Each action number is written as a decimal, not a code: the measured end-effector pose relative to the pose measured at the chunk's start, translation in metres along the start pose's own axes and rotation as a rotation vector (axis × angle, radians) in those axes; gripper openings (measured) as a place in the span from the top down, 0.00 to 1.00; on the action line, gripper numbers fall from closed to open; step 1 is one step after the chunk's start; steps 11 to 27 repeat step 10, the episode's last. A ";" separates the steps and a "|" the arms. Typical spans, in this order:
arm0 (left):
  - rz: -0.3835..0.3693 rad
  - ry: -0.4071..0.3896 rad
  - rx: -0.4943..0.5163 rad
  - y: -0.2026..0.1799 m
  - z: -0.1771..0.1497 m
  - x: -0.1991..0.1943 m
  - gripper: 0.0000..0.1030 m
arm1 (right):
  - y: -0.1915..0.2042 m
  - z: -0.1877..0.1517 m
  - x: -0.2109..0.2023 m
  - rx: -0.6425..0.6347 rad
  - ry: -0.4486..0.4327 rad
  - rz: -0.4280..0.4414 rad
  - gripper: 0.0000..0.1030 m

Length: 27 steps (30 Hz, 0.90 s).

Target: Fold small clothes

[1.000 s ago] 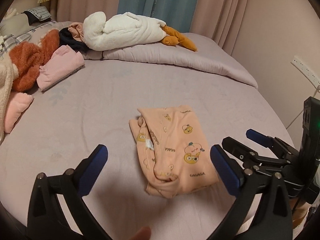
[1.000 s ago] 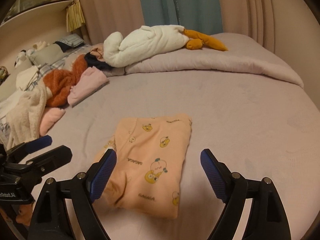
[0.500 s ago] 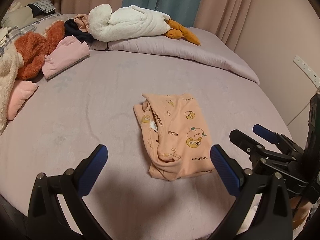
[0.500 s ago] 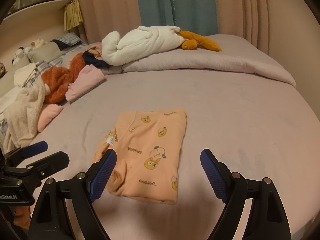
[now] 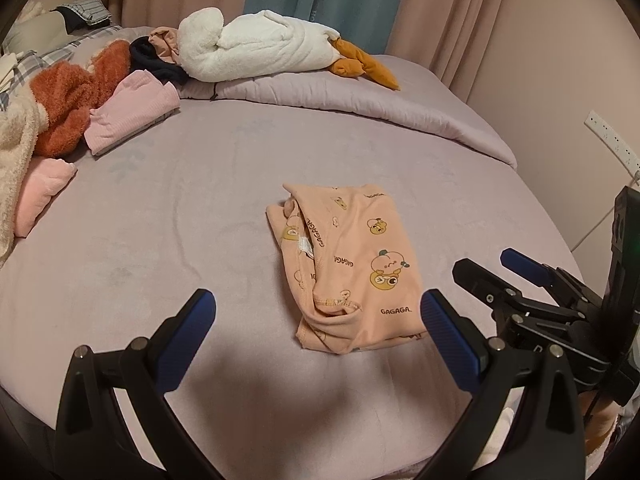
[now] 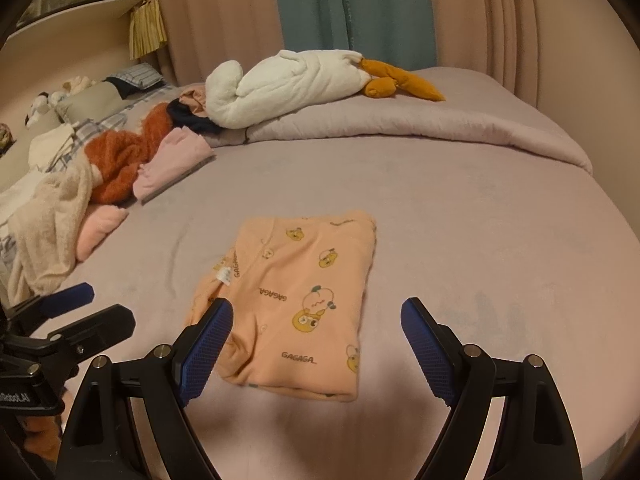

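Observation:
A small peach garment [image 5: 352, 272] printed with cartoon figures and the word GAGAGA lies folded into a rectangle on the mauve bed [image 5: 168, 240]. In the right wrist view the same garment [image 6: 296, 300] lies flat, a white label showing at its left edge. My left gripper [image 5: 316, 316] hangs open above the bed just short of the garment's near end, with nothing between its blue pads. My right gripper [image 6: 316, 332] is open too, above the garment's near edge and holding nothing. Each gripper shows at the side of the other's view.
A heap of clothes lies at the left: a rust fluffy piece [image 5: 68, 104], a folded pink one [image 5: 132, 116], a cream one [image 6: 44, 232]. A white plush goose [image 5: 256, 48] rests on the rolled duvet [image 5: 360, 108] at the back. Wall and socket strip [image 5: 608, 140] at right.
Both grippers have drawn back a little from the garment, so it sits farther off and smaller in both views. The garment itself has not moved, and both jaws stay open.

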State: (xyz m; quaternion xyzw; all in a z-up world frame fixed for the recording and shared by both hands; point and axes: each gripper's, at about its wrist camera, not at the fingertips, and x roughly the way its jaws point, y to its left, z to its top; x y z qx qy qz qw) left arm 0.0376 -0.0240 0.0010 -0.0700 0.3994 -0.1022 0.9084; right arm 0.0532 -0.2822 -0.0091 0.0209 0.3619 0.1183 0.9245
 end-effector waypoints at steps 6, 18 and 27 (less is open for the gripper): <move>0.000 0.003 0.006 -0.002 -0.001 0.000 0.01 | 0.003 -0.003 0.001 0.001 0.004 -0.005 0.17; 0.003 -0.003 0.010 -0.002 -0.001 -0.001 0.01 | 0.004 -0.004 0.001 -0.001 0.007 -0.019 0.17; 0.003 -0.003 0.010 -0.002 -0.001 -0.001 0.01 | 0.004 -0.004 0.001 -0.001 0.007 -0.019 0.17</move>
